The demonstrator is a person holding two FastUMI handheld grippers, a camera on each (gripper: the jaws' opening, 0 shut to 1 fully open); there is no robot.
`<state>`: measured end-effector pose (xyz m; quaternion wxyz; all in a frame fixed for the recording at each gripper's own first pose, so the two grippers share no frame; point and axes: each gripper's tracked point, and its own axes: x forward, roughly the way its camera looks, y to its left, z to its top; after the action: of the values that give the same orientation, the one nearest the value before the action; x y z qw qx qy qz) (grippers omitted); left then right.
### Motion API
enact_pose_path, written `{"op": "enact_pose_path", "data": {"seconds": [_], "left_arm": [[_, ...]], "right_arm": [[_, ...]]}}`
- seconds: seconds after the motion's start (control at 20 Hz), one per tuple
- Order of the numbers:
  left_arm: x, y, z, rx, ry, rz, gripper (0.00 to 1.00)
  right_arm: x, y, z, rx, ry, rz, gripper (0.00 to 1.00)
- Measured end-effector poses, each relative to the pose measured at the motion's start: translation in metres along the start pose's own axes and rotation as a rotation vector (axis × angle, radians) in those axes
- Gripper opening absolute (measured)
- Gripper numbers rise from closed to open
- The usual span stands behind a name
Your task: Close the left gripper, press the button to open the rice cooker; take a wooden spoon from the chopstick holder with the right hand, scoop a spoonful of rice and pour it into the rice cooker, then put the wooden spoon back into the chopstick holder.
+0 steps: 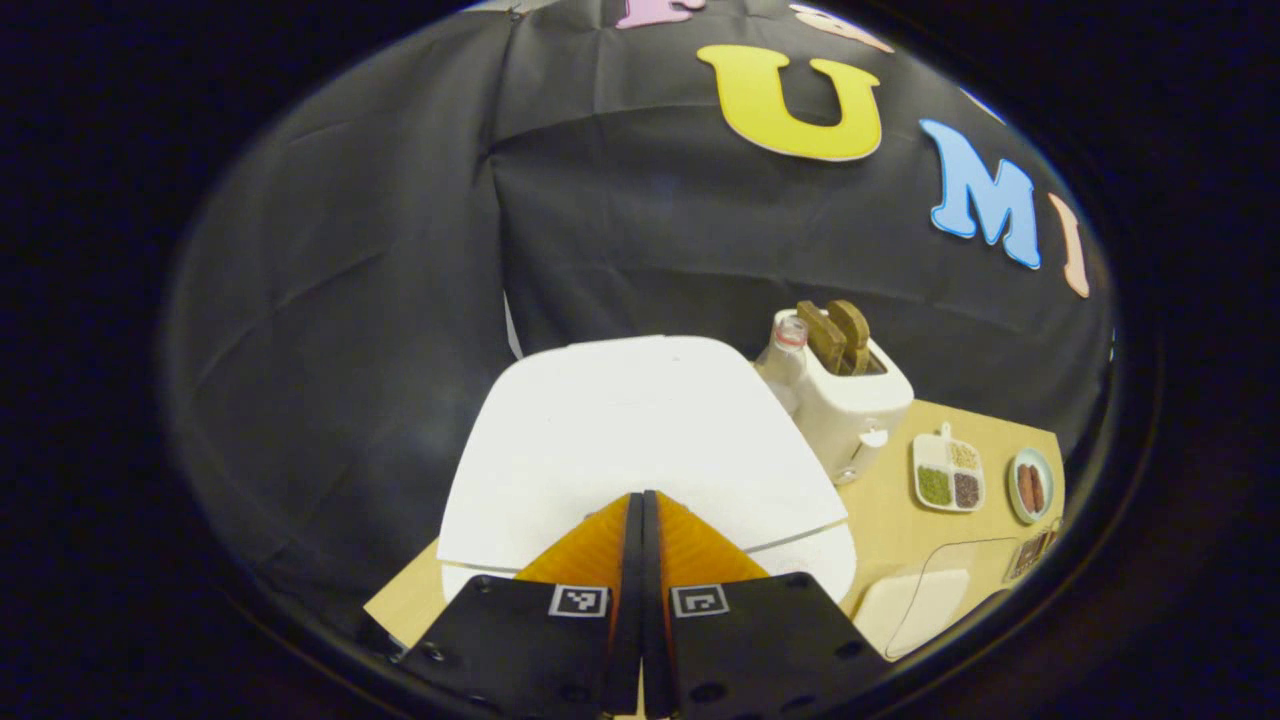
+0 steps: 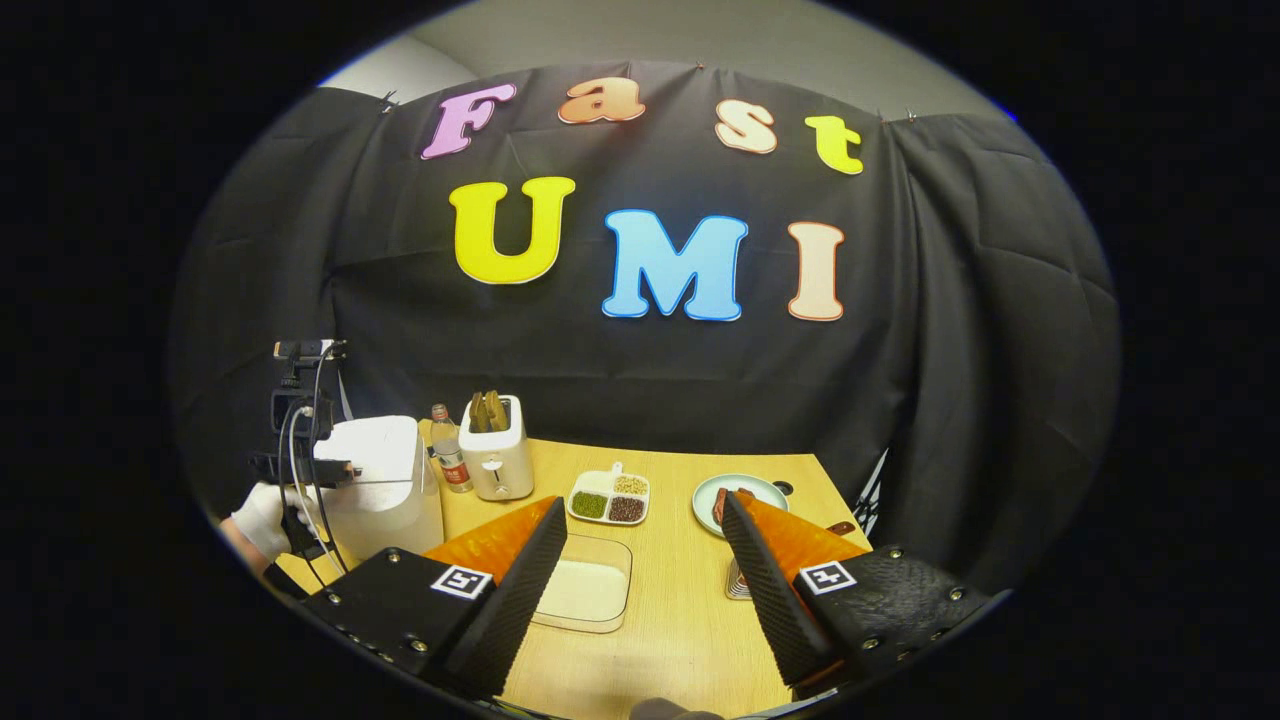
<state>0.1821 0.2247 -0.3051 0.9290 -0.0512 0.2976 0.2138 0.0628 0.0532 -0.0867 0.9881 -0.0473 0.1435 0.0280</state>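
The white rice cooker (image 1: 640, 440) stands at the table's left end with its lid down. My left gripper (image 1: 641, 497) is shut with nothing between its fingers, and its tips point at the front part of the lid. The right gripper view shows that gripper (image 2: 300, 470), held by a white-gloved hand (image 2: 262, 515), against the cooker (image 2: 380, 480). My right gripper (image 2: 640, 502) hangs open above the table's near side, holding nothing. A clear container of rice (image 2: 585, 590) lies just beyond its left finger. A small ribbed object (image 2: 737, 582) is mostly hidden behind its right finger.
A white toaster (image 2: 497, 460) with brown slices and a bottle (image 2: 452, 458) stand beside the cooker. A divided dish of grains (image 2: 608, 497) and a plate with sausages (image 2: 755, 488) sit mid-table. The wooden table (image 2: 680, 640) ends at the black cloth wall.
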Motion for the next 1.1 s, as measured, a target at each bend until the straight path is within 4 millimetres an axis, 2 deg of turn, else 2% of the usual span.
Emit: {"op": "enact_pose_path", "data": {"seconds": [0.05,0.15,0.2,0.25,0.35,0.45,0.55,0.6,0.75,0.8,0.85,0.95,1.0,1.1], "left_arm": [[-0.006,0.002,0.028,-0.003,-0.107,0.020,0.10],[-0.044,0.013,0.087,0.026,-0.322,0.066,0.09],[-0.066,0.009,0.108,0.027,-0.403,0.055,0.09],[-0.089,0.005,0.127,0.035,-0.463,0.042,0.09],[-0.127,0.000,0.150,0.048,-0.535,0.015,0.10],[-0.157,-0.010,0.156,0.042,-0.559,-0.030,0.11],[-0.185,-0.021,0.148,0.033,-0.560,-0.078,0.12],[-0.196,-0.022,0.140,0.028,-0.563,-0.094,0.10],[-0.235,-0.029,0.121,-0.002,-0.581,-0.131,0.12],[-0.246,-0.033,0.112,-0.017,-0.579,-0.150,0.10],[-0.258,-0.042,0.104,-0.024,-0.573,-0.190,0.12],[-0.278,-0.062,0.083,-0.017,-0.557,-0.274,0.47],[-0.287,-0.067,0.072,-0.007,-0.553,-0.291,0.64],[-0.305,-0.070,0.066,0.005,-0.582,-0.296,0.99]], "right_arm": [[-0.002,-0.001,0.001,0.002,-0.014,0.002,0.96],[-0.009,-0.006,0.007,0.014,-0.057,-0.004,0.96],[-0.012,-0.008,0.011,0.020,-0.081,-0.010,0.96],[-0.014,-0.010,0.013,0.022,-0.102,-0.013,0.96],[-0.018,-0.016,0.018,0.025,-0.130,-0.030,0.96],[-0.021,-0.023,0.018,0.031,-0.145,-0.043,0.96],[-0.024,-0.032,0.014,0.038,-0.151,-0.062,0.96],[-0.025,-0.037,0.012,0.044,-0.152,-0.067,0.96],[-0.026,-0.057,-0.004,0.059,-0.145,-0.096,0.96],[-0.027,-0.064,-0.013,0.069,-0.135,-0.106,0.96],[-0.027,-0.070,-0.024,0.083,-0.121,-0.111,0.96],[-0.026,-0.080,-0.045,0.121,-0.103,-0.114,0.96],[-0.023,-0.086,-0.055,0.135,-0.097,-0.118,0.96],[-0.015,-0.101,-0.086,0.168,-0.058,-0.131,0.96]]}}
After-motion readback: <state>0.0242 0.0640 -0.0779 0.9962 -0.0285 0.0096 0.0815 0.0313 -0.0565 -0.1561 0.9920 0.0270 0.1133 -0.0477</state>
